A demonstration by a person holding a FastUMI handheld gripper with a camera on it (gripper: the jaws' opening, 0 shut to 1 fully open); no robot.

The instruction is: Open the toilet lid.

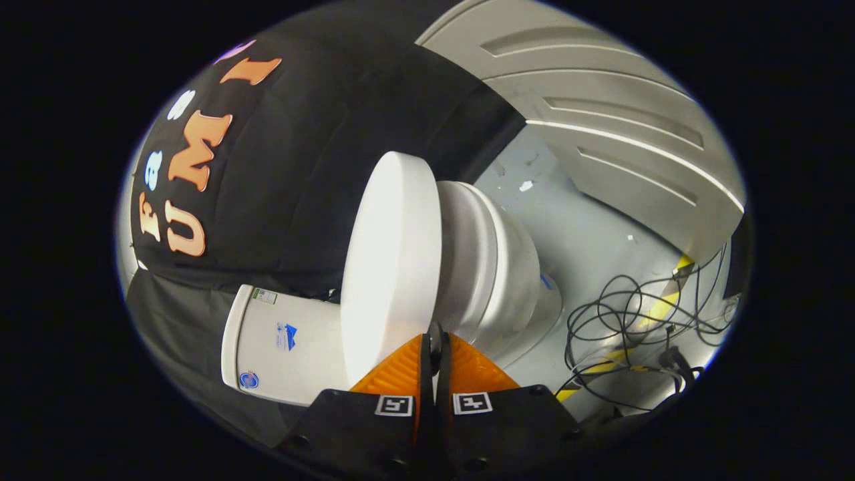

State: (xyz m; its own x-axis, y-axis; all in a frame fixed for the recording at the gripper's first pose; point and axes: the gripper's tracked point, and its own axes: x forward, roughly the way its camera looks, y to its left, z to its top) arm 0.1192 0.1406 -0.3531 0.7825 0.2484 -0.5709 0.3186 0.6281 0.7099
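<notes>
The view is rolled sideways. A white toilet stands against the black cloth wall, with its tank [280,344] beside the fingers and its bowl [497,267] towards the grey floor. The round white lid [391,260] lies down on the seat [461,247]. My gripper [435,334] is shut, its two fingers pressed together with nothing visible between them. The tips sit right at the lid's rim, by the seam between lid and seat.
Beyond the bowl, a tangle of black cables [634,321] lies on the grey floor [588,227], across yellow-and-black tape [658,310]. A grey panelled wall [601,113] rises behind the floor.
</notes>
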